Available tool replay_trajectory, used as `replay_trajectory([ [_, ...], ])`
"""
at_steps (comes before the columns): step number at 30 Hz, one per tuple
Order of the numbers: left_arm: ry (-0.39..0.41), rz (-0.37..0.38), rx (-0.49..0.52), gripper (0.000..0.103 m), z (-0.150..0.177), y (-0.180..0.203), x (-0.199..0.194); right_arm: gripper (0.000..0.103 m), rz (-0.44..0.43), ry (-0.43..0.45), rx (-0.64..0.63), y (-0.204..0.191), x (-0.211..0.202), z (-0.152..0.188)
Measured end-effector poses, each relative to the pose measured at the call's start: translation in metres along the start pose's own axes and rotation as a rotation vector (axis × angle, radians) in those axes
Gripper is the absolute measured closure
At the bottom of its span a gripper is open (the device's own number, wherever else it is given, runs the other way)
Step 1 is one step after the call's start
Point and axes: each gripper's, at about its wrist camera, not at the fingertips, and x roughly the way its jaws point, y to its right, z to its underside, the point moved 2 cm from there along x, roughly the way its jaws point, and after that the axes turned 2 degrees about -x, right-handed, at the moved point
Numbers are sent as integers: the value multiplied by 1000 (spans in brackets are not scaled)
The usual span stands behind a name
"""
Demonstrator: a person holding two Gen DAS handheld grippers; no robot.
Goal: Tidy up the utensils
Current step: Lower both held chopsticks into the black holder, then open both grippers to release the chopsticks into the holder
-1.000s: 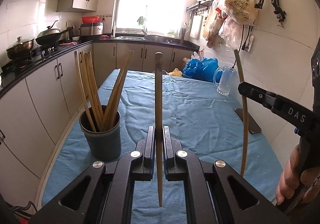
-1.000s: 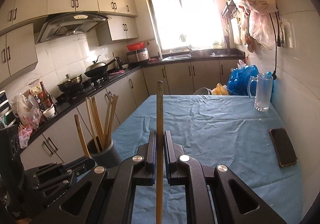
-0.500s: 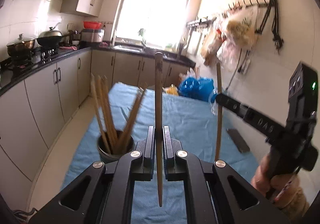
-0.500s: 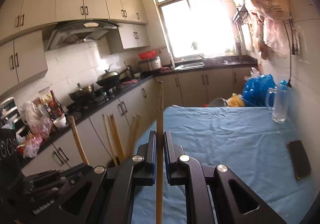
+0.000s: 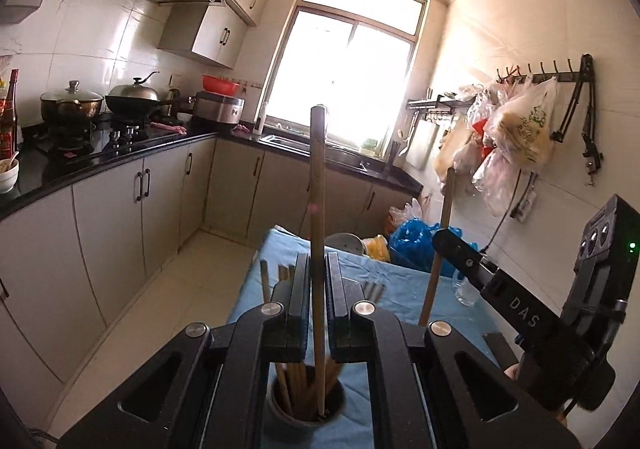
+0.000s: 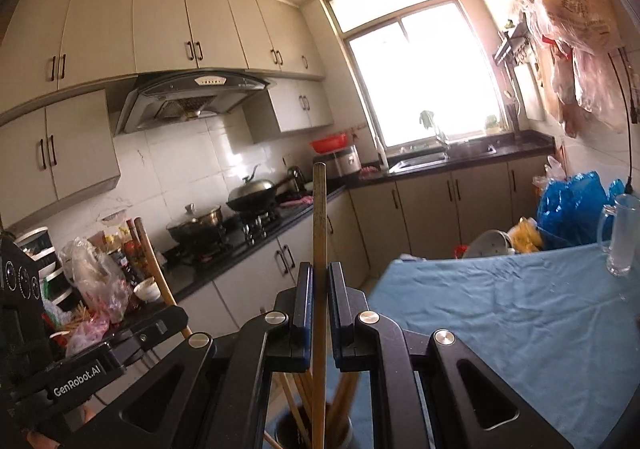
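Observation:
My left gripper (image 5: 318,289) is shut on a wooden chopstick (image 5: 318,209) held upright; its lower tip reaches into the dark round holder (image 5: 306,407), which holds several chopsticks. My right gripper (image 6: 319,297) is shut on another upright chopstick (image 6: 319,233), whose lower end hangs over the same holder (image 6: 308,431). The right gripper (image 5: 452,245) with its chopstick (image 5: 438,249) shows at the right of the left wrist view. The left gripper (image 6: 176,319) with its chopstick (image 6: 154,265) shows at the lower left of the right wrist view.
The holder stands near the left edge of a table with a blue cloth (image 6: 500,313). A glass mug (image 6: 622,241), a dark phone (image 5: 498,347) and blue bags (image 6: 572,205) are on the far and right side. A kitchen counter with pots (image 5: 72,105) runs along the left.
Both grippers have risen and moved over the holder, which now lies directly beneath them. Each chopstick's lower end has come down toward the holder's mouth.

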Motion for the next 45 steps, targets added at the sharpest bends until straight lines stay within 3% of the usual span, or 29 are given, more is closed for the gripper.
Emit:
replay_trajectory([
  [4,-21,-7,5,97,4,-7,22,95,31,32,-21,-5,24,7],
  [11,-94,-4,-2,97,23,-18,53,95,62,2,-50,-5,53,27],
  [24,-169,-5,-36,97,45,-30,62,93,64,-26,-65,-5,55,44],
  [26,-170,-12,-40,97,47,-32,60,87,66,-24,-64,-4,51,45],
  [28,-173,-16,-40,97,48,-33,59,72,69,-16,-65,-4,48,44],
  [33,-180,-24,-31,96,49,-30,56,69,72,-8,-62,-2,39,39],
  [35,-185,-30,-25,93,50,-28,55,64,80,-3,-55,1,33,36],
  [37,-182,-40,-20,73,51,-25,52,60,87,6,-51,5,27,34],
  [39,-165,-49,-26,62,52,-24,46,58,98,13,-48,9,19,32],
  [45,-157,-66,-24,49,56,-20,32,42,139,-3,-43,24,0,37],
])
